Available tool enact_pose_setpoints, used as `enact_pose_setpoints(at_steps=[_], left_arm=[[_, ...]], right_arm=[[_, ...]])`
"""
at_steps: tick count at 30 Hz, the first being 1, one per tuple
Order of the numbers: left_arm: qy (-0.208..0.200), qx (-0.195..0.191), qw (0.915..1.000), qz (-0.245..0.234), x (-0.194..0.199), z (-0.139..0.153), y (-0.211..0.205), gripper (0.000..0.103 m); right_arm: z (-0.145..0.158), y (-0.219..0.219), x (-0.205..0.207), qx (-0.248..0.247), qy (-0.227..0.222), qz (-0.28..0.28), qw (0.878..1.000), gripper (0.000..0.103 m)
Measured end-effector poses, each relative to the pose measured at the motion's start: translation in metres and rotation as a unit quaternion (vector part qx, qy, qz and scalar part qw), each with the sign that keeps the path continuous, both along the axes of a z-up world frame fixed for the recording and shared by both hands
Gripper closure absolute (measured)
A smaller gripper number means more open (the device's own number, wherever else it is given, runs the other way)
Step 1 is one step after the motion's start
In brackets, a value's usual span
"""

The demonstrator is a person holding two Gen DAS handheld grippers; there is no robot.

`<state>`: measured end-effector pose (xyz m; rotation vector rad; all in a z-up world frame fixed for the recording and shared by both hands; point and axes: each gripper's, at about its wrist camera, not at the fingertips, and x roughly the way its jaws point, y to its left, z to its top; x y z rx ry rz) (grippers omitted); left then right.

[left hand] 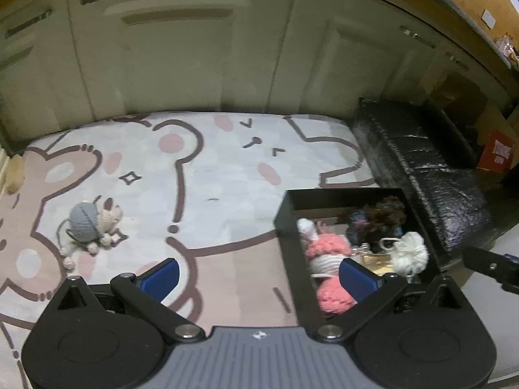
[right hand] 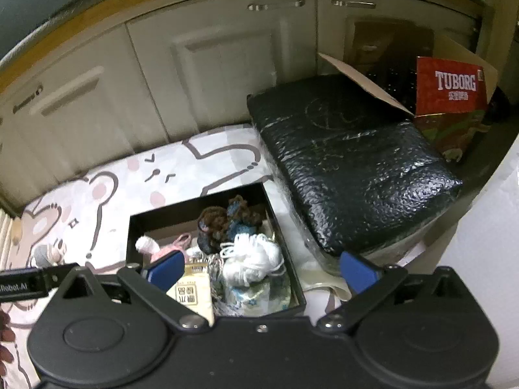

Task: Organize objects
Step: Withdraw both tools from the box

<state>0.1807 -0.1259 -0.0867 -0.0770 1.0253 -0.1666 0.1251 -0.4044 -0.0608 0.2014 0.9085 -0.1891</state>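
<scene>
A black box (right hand: 279, 227) is seen resting on a cartoon-printed mat (left hand: 211, 178), and inside it are gathered a pink and white knitted toy (left hand: 324, 253), a dark brown and blue yarn piece (right hand: 227, 223), a bundle of white yarn (right hand: 253, 259) and a cream packet with printed characters (right hand: 191, 288). A grey and cream crocheted toy (left hand: 90, 223) is left lying on the mat, well apart from the box, toward the left side of the left wrist view. The left gripper (left hand: 256, 275) is held above the near left wall of the box, its jaws spread wide with nothing between the pads. The right gripper (right hand: 259, 274) is held over the box, likewise released and empty. A black wrapped bundle (right hand: 350, 168) lies just beside the box, a red Tuborg carton (right hand: 451, 87) behind it, and cream cabinet doors (left hand: 181, 64) beyond the mat.
</scene>
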Motion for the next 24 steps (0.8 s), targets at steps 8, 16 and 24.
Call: enact_pose_setpoints(at_steps=[8,16,24], left_arm=[[-0.005,-0.002,0.9998,0.019,0.004,0.002,0.019,0.0],[-0.016,-0.004,0.9994,0.029,0.003,0.008,0.04,0.0],[-0.036,0.01,0.998,0.051,-0.002,0.016,0.082,0.0]], right_arm=[[0.004,0.013,0.0,-0.012,-0.003,0.018,1.0,0.0],[0.007,0.022,0.004,-0.017,-0.01,0.015,1.0,0.0],[0.003,0.055,0.019,-0.013,-0.012,0.032,0.999,0.0]])
